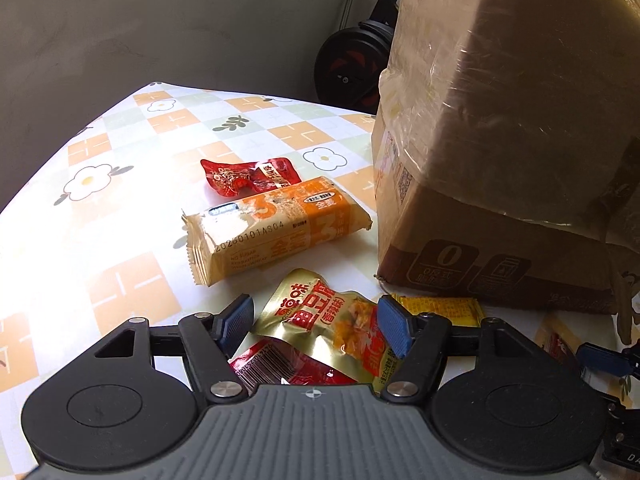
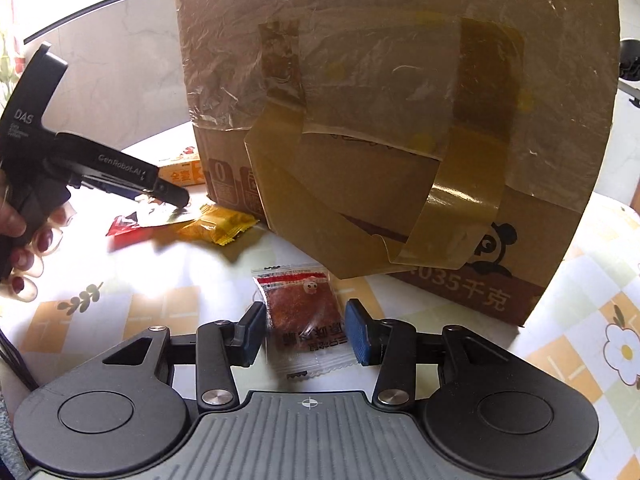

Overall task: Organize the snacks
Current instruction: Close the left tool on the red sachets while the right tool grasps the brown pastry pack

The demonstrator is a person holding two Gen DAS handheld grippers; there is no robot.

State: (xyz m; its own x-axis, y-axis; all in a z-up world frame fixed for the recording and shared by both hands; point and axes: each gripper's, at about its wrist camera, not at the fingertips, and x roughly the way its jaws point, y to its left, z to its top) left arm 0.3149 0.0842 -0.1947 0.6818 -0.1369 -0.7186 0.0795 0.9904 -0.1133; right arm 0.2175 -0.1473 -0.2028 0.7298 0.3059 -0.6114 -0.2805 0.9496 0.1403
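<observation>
In the left wrist view my left gripper (image 1: 316, 328) is open, its blue pads either side of a gold and red snack pouch (image 1: 332, 328) lying on the table. An orange wholewheat bar (image 1: 276, 228) and a red sachet (image 1: 250, 176) lie beyond it. A yellow packet (image 1: 448, 310) lies by the box. In the right wrist view my right gripper (image 2: 306, 334) is open around a clear sachet of brown snack (image 2: 304, 316) flat on the table. The left gripper (image 2: 120, 172) shows at the left, over the gold pouch (image 2: 160, 216) and yellow packet (image 2: 218, 222).
A large taped cardboard box (image 1: 508, 140) stands on the right of the checked flower tablecloth (image 1: 120, 184); it also shows in the right wrist view (image 2: 400, 120), close ahead. A black fan (image 1: 352, 64) stands behind the table by the wall.
</observation>
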